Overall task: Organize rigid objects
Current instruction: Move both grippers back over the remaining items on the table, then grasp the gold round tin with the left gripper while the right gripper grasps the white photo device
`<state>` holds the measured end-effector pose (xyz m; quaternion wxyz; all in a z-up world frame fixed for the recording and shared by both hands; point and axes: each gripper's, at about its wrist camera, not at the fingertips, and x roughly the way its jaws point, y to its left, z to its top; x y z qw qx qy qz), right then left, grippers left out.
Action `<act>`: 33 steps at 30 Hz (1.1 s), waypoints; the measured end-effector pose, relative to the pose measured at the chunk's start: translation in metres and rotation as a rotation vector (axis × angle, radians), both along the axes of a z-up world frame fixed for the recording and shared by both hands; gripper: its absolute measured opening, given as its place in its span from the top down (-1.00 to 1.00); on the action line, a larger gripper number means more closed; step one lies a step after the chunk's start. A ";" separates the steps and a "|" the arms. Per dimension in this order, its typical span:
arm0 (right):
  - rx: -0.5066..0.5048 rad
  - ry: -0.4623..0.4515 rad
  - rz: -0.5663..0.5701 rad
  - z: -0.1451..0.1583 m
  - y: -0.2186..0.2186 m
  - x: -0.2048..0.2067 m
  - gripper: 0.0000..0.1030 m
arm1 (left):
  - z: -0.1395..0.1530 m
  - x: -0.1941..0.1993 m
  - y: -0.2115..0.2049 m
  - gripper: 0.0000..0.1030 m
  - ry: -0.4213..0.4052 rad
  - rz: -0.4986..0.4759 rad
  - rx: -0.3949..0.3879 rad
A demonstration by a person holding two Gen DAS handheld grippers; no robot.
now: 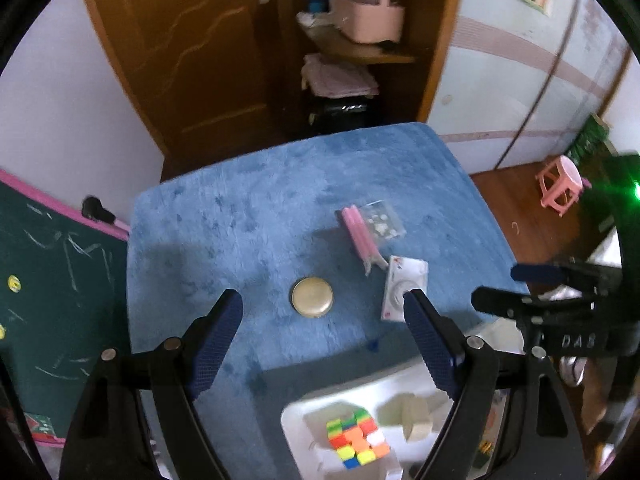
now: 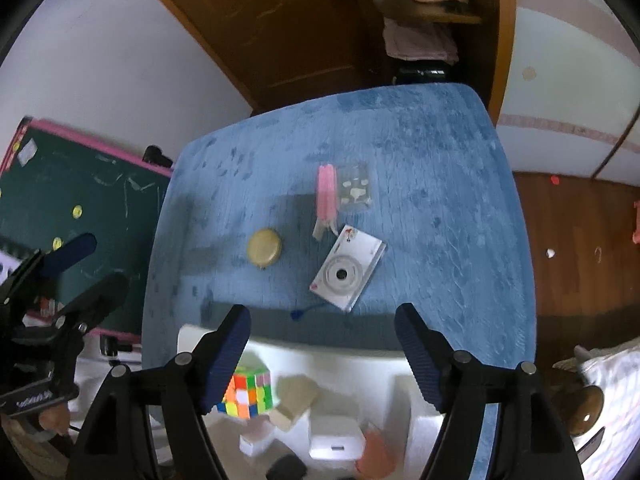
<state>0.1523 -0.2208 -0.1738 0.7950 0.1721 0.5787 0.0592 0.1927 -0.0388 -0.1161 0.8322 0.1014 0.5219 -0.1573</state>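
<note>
both the left tool and right tool hang wide apart, holding nothing. the white camera lies flat mid-bench, rigid, probably slick and fragile; best gripped across its short sides. the white bin at the near edge holds a puzzle cube and wooden blocks.

On the blue cloth I count one round brass tin, one white camera, one pink clip and one clear packet. In the white tray: one puzzle cube, two beige blocks (maybe more hidden).
</note>
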 end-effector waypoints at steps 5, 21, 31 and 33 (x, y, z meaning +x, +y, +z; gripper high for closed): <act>-0.004 0.079 -0.099 -0.031 -0.006 0.028 -0.47 | -0.036 0.039 0.009 -0.65 0.080 0.087 0.008; -0.027 0.302 -0.230 -0.122 0.001 0.067 -0.47 | -0.139 0.094 -0.005 -0.65 0.288 0.161 0.086; -0.028 0.362 -0.219 -0.145 0.021 0.079 -0.47 | -0.182 0.103 0.001 -0.65 0.398 0.191 0.126; -0.027 0.379 -0.224 -0.151 0.024 0.081 -0.47 | -0.187 0.104 0.002 -0.65 0.414 0.192 0.130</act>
